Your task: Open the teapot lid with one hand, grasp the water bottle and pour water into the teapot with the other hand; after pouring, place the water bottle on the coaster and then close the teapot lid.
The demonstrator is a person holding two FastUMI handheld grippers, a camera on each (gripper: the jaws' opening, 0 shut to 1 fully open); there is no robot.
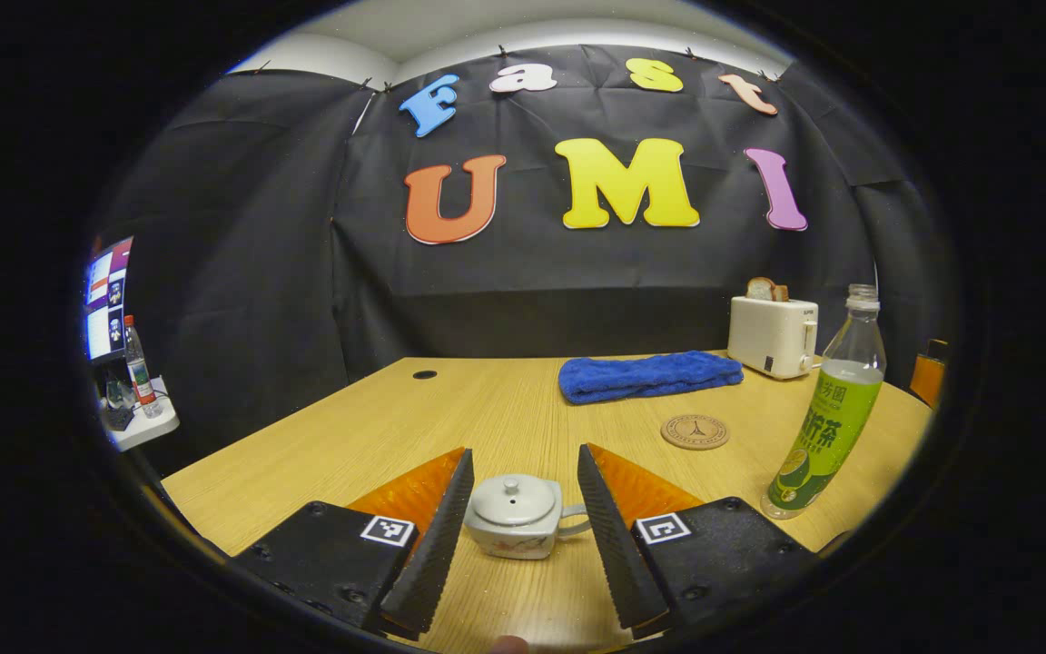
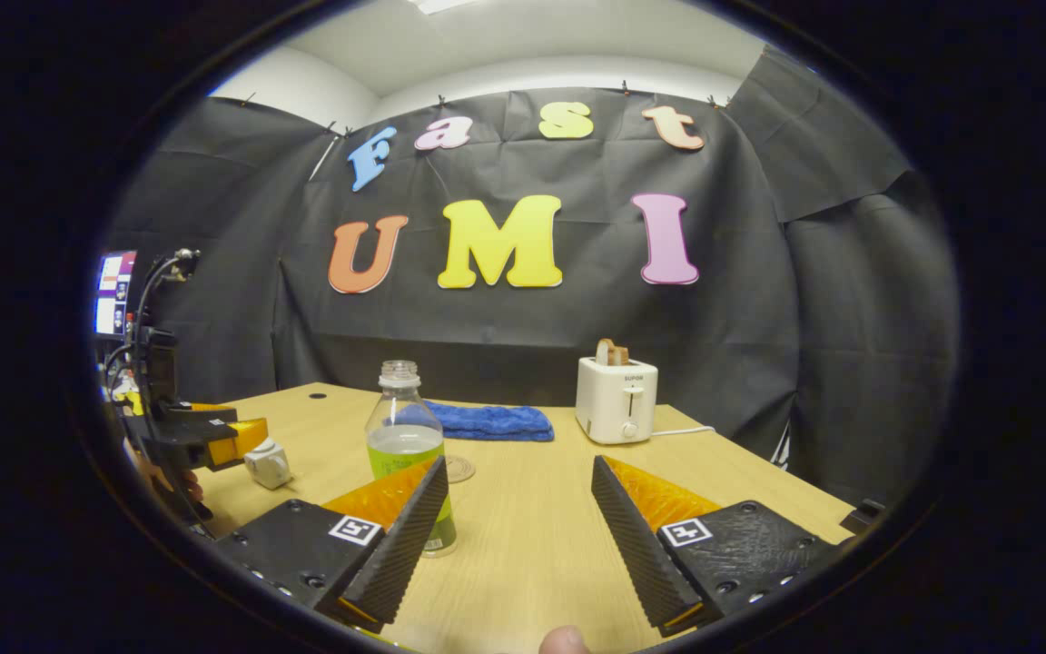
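The wooden table (image 1: 505, 409) spreads out ahead of me, and at its far side stands a white toaster (image 1: 773, 336) with a slice of bread in its slot, a folded blue towel (image 1: 648, 375) lying just to its left. In the left gripper view the water bottle (image 1: 827, 418) stands upright on the table off to the right of my left gripper (image 1: 525, 527), well outside its spread fingers; it has no cap, a green label, and clear liquid filling it up to about the shoulder. In the right gripper view the same bottle sits just beyond my right gripper's (image 2: 518, 536) left finger, partly hidden behind it, not between the two; that gripper gapes wide and holds nothing. The round brown coaster (image 1: 695, 431) lies flat between the towel and the bottle, bare on top. My left gripper is also wide apart, and the small white teapot (image 1: 518, 518) sits on the table in the gap between its fingers, touching neither, lid on with its little knob up, handle pointing right
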